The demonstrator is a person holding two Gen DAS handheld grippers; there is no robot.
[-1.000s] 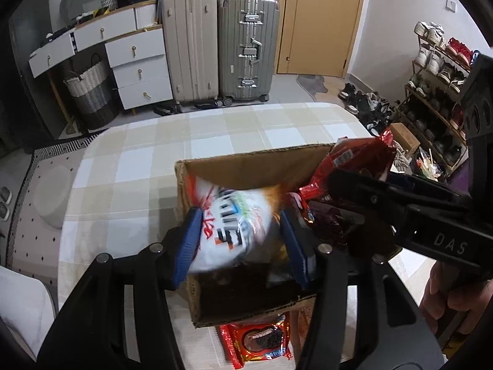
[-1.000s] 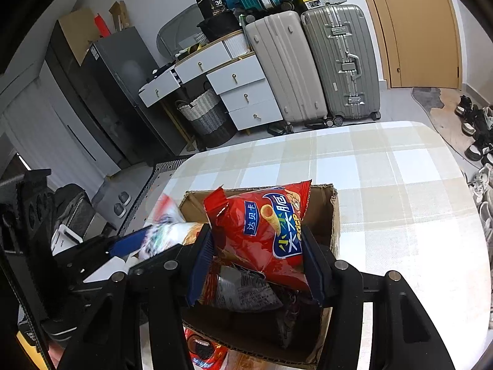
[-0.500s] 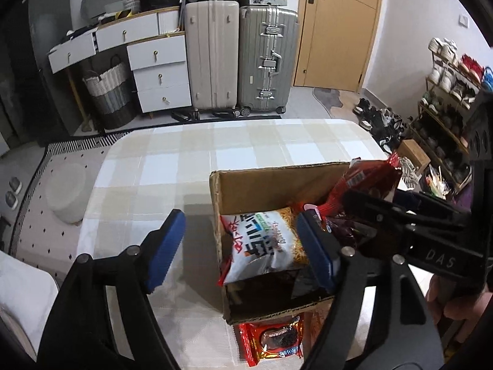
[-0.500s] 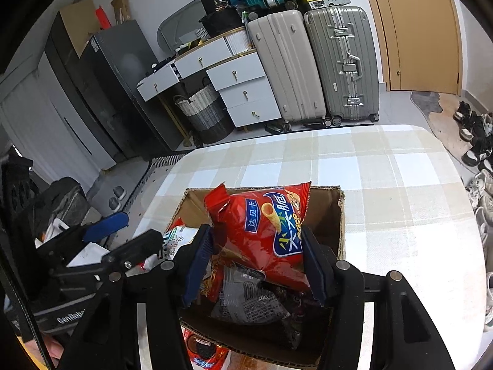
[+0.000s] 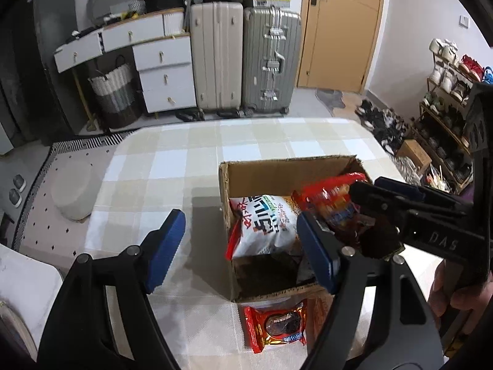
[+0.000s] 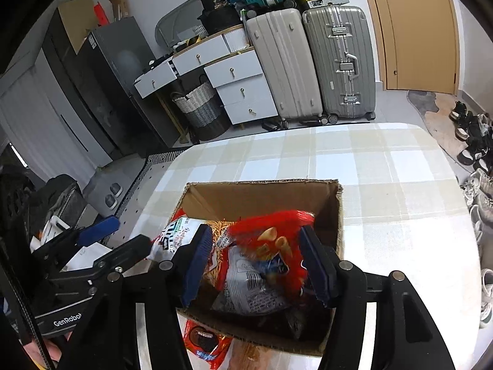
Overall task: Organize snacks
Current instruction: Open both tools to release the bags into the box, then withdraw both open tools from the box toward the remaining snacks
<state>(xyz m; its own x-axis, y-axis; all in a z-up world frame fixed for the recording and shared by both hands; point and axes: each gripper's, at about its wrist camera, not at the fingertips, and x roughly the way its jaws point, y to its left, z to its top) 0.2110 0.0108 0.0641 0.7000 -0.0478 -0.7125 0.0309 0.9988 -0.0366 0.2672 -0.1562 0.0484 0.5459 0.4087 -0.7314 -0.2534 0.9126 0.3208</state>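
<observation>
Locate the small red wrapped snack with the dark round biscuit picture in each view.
Left wrist: the small red wrapped snack lies on the checked tablecloth, bottom centre, just outside the near wall of the brown cardboard box.
Right wrist: it shows at bottom left of centre, under the box's near edge, partly hidden.
Shared landmark: the cardboard box.

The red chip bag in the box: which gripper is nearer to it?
Right. The right gripper brackets the red chip bag inside the box; the left gripper hangs open beside it.
</observation>
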